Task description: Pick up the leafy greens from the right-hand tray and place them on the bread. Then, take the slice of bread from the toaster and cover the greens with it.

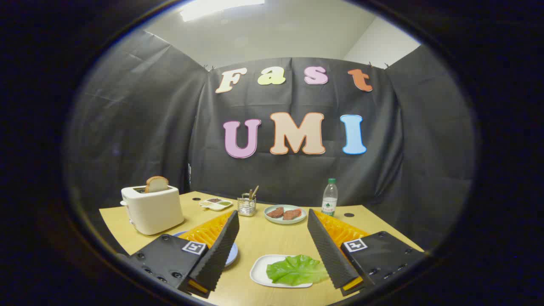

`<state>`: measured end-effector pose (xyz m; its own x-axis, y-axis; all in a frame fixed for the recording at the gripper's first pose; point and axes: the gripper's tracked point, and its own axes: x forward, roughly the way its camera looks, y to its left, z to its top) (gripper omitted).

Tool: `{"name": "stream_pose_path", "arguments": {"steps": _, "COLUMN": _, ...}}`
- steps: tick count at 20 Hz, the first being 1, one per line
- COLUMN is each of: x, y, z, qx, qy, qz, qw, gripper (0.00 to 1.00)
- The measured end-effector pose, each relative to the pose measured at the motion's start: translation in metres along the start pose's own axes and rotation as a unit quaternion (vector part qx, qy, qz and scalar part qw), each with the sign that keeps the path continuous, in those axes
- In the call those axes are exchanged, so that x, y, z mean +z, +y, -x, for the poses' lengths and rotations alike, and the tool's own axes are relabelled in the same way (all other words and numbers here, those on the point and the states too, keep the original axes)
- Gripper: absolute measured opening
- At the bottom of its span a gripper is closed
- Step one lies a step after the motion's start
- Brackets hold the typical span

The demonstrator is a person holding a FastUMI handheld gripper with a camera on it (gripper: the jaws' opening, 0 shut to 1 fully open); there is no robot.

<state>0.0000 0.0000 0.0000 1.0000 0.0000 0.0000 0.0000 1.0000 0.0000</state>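
Note:
My gripper (272,219) is open, its two black ridged fingers (221,250) spread wide above the wooden table (263,233). Low between the fingers, nearer the right one, a green lettuce leaf (295,270) lies on a white tray (260,272); the right finger covers the leaf's right edge. A blue plate (231,255) peeks out from behind the left finger, and what lies on it is hidden. At the back left stands a cream toaster (153,208) with a slice of bread (156,184) sticking up out of its slot.
Beyond the fingers sit a pale plate with two meat patties (284,213), a wire holder with utensils (246,205), a small white sauce dish (216,203) and a water bottle (329,197). The black cloth wall closes the table's far side.

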Motion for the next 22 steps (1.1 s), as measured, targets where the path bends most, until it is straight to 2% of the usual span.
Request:
{"name": "stream_pose_path", "arguments": {"steps": 17, "x": -0.003, "y": -0.01, "z": 0.001, "qx": -0.011, "qy": 0.004, "qz": -0.01, "qw": 1.0, "gripper": 1.0}}
{"name": "stream_pose_path", "arguments": {"steps": 22, "x": -0.018, "y": -0.05, "z": -0.005, "qx": -0.054, "qy": 0.024, "qz": -0.039, "qw": 0.997, "gripper": 1.0}}
